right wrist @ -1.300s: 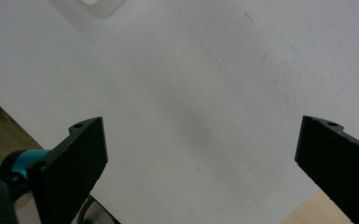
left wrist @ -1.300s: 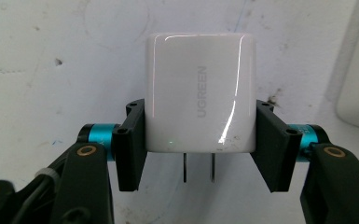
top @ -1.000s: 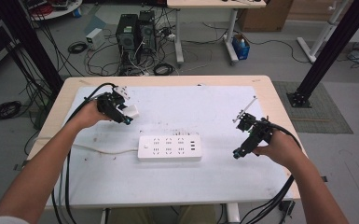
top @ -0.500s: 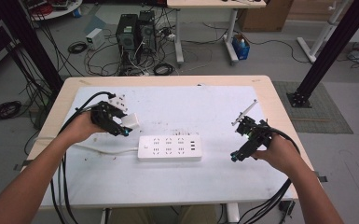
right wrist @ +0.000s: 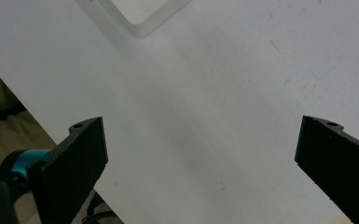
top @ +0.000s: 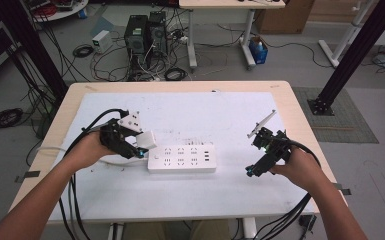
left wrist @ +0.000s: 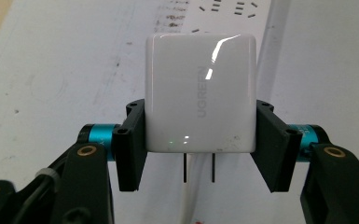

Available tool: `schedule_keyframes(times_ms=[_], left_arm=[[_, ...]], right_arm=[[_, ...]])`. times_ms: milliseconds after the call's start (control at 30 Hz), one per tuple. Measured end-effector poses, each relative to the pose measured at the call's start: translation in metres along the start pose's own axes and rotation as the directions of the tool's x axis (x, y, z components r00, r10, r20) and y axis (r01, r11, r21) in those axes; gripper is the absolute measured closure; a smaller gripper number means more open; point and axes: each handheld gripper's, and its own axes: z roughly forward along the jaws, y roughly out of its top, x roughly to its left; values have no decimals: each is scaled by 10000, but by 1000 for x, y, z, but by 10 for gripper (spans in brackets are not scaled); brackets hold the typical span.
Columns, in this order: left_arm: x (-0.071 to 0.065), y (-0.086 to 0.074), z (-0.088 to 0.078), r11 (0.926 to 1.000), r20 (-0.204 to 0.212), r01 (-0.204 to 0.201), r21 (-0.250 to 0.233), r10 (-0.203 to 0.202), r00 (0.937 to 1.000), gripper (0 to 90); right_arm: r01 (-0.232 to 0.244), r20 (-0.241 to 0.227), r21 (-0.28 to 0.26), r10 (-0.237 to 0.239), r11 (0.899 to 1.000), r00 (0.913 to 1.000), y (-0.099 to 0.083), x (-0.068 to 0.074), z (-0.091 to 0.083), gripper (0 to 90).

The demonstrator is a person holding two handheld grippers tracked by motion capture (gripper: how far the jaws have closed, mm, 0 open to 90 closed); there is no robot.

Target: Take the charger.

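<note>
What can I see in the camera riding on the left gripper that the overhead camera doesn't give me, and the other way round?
The left gripper view brings out the brand lettering on the white charger and its two prongs below. The high view adds the whole power strip, the right gripper with jaws apart above the table, and both forearms. Both show the left gripper clamped on the charger near the strip's end.

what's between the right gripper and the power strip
Nothing: in the high view, bare white table top separates the right gripper from the power strip. The right gripper view shows bare surface between its open jaws.
</note>
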Motion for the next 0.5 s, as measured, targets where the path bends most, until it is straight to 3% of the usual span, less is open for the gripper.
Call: schedule_keyframes(times_ms=[200, 500], left_arm=[[-15, 6, 2, 9992, 210, -380, -98, 382, 9991, 428], [-24, 8, 3, 9989, 274, -422, -195, 428, 9987, 428]], right_arm=[[44, -4, -11, -44, 10000, 10000, 1, 0, 0, 16], [22, 32, -49, -21, 10000, 10000, 2, 4, -1, 16]])
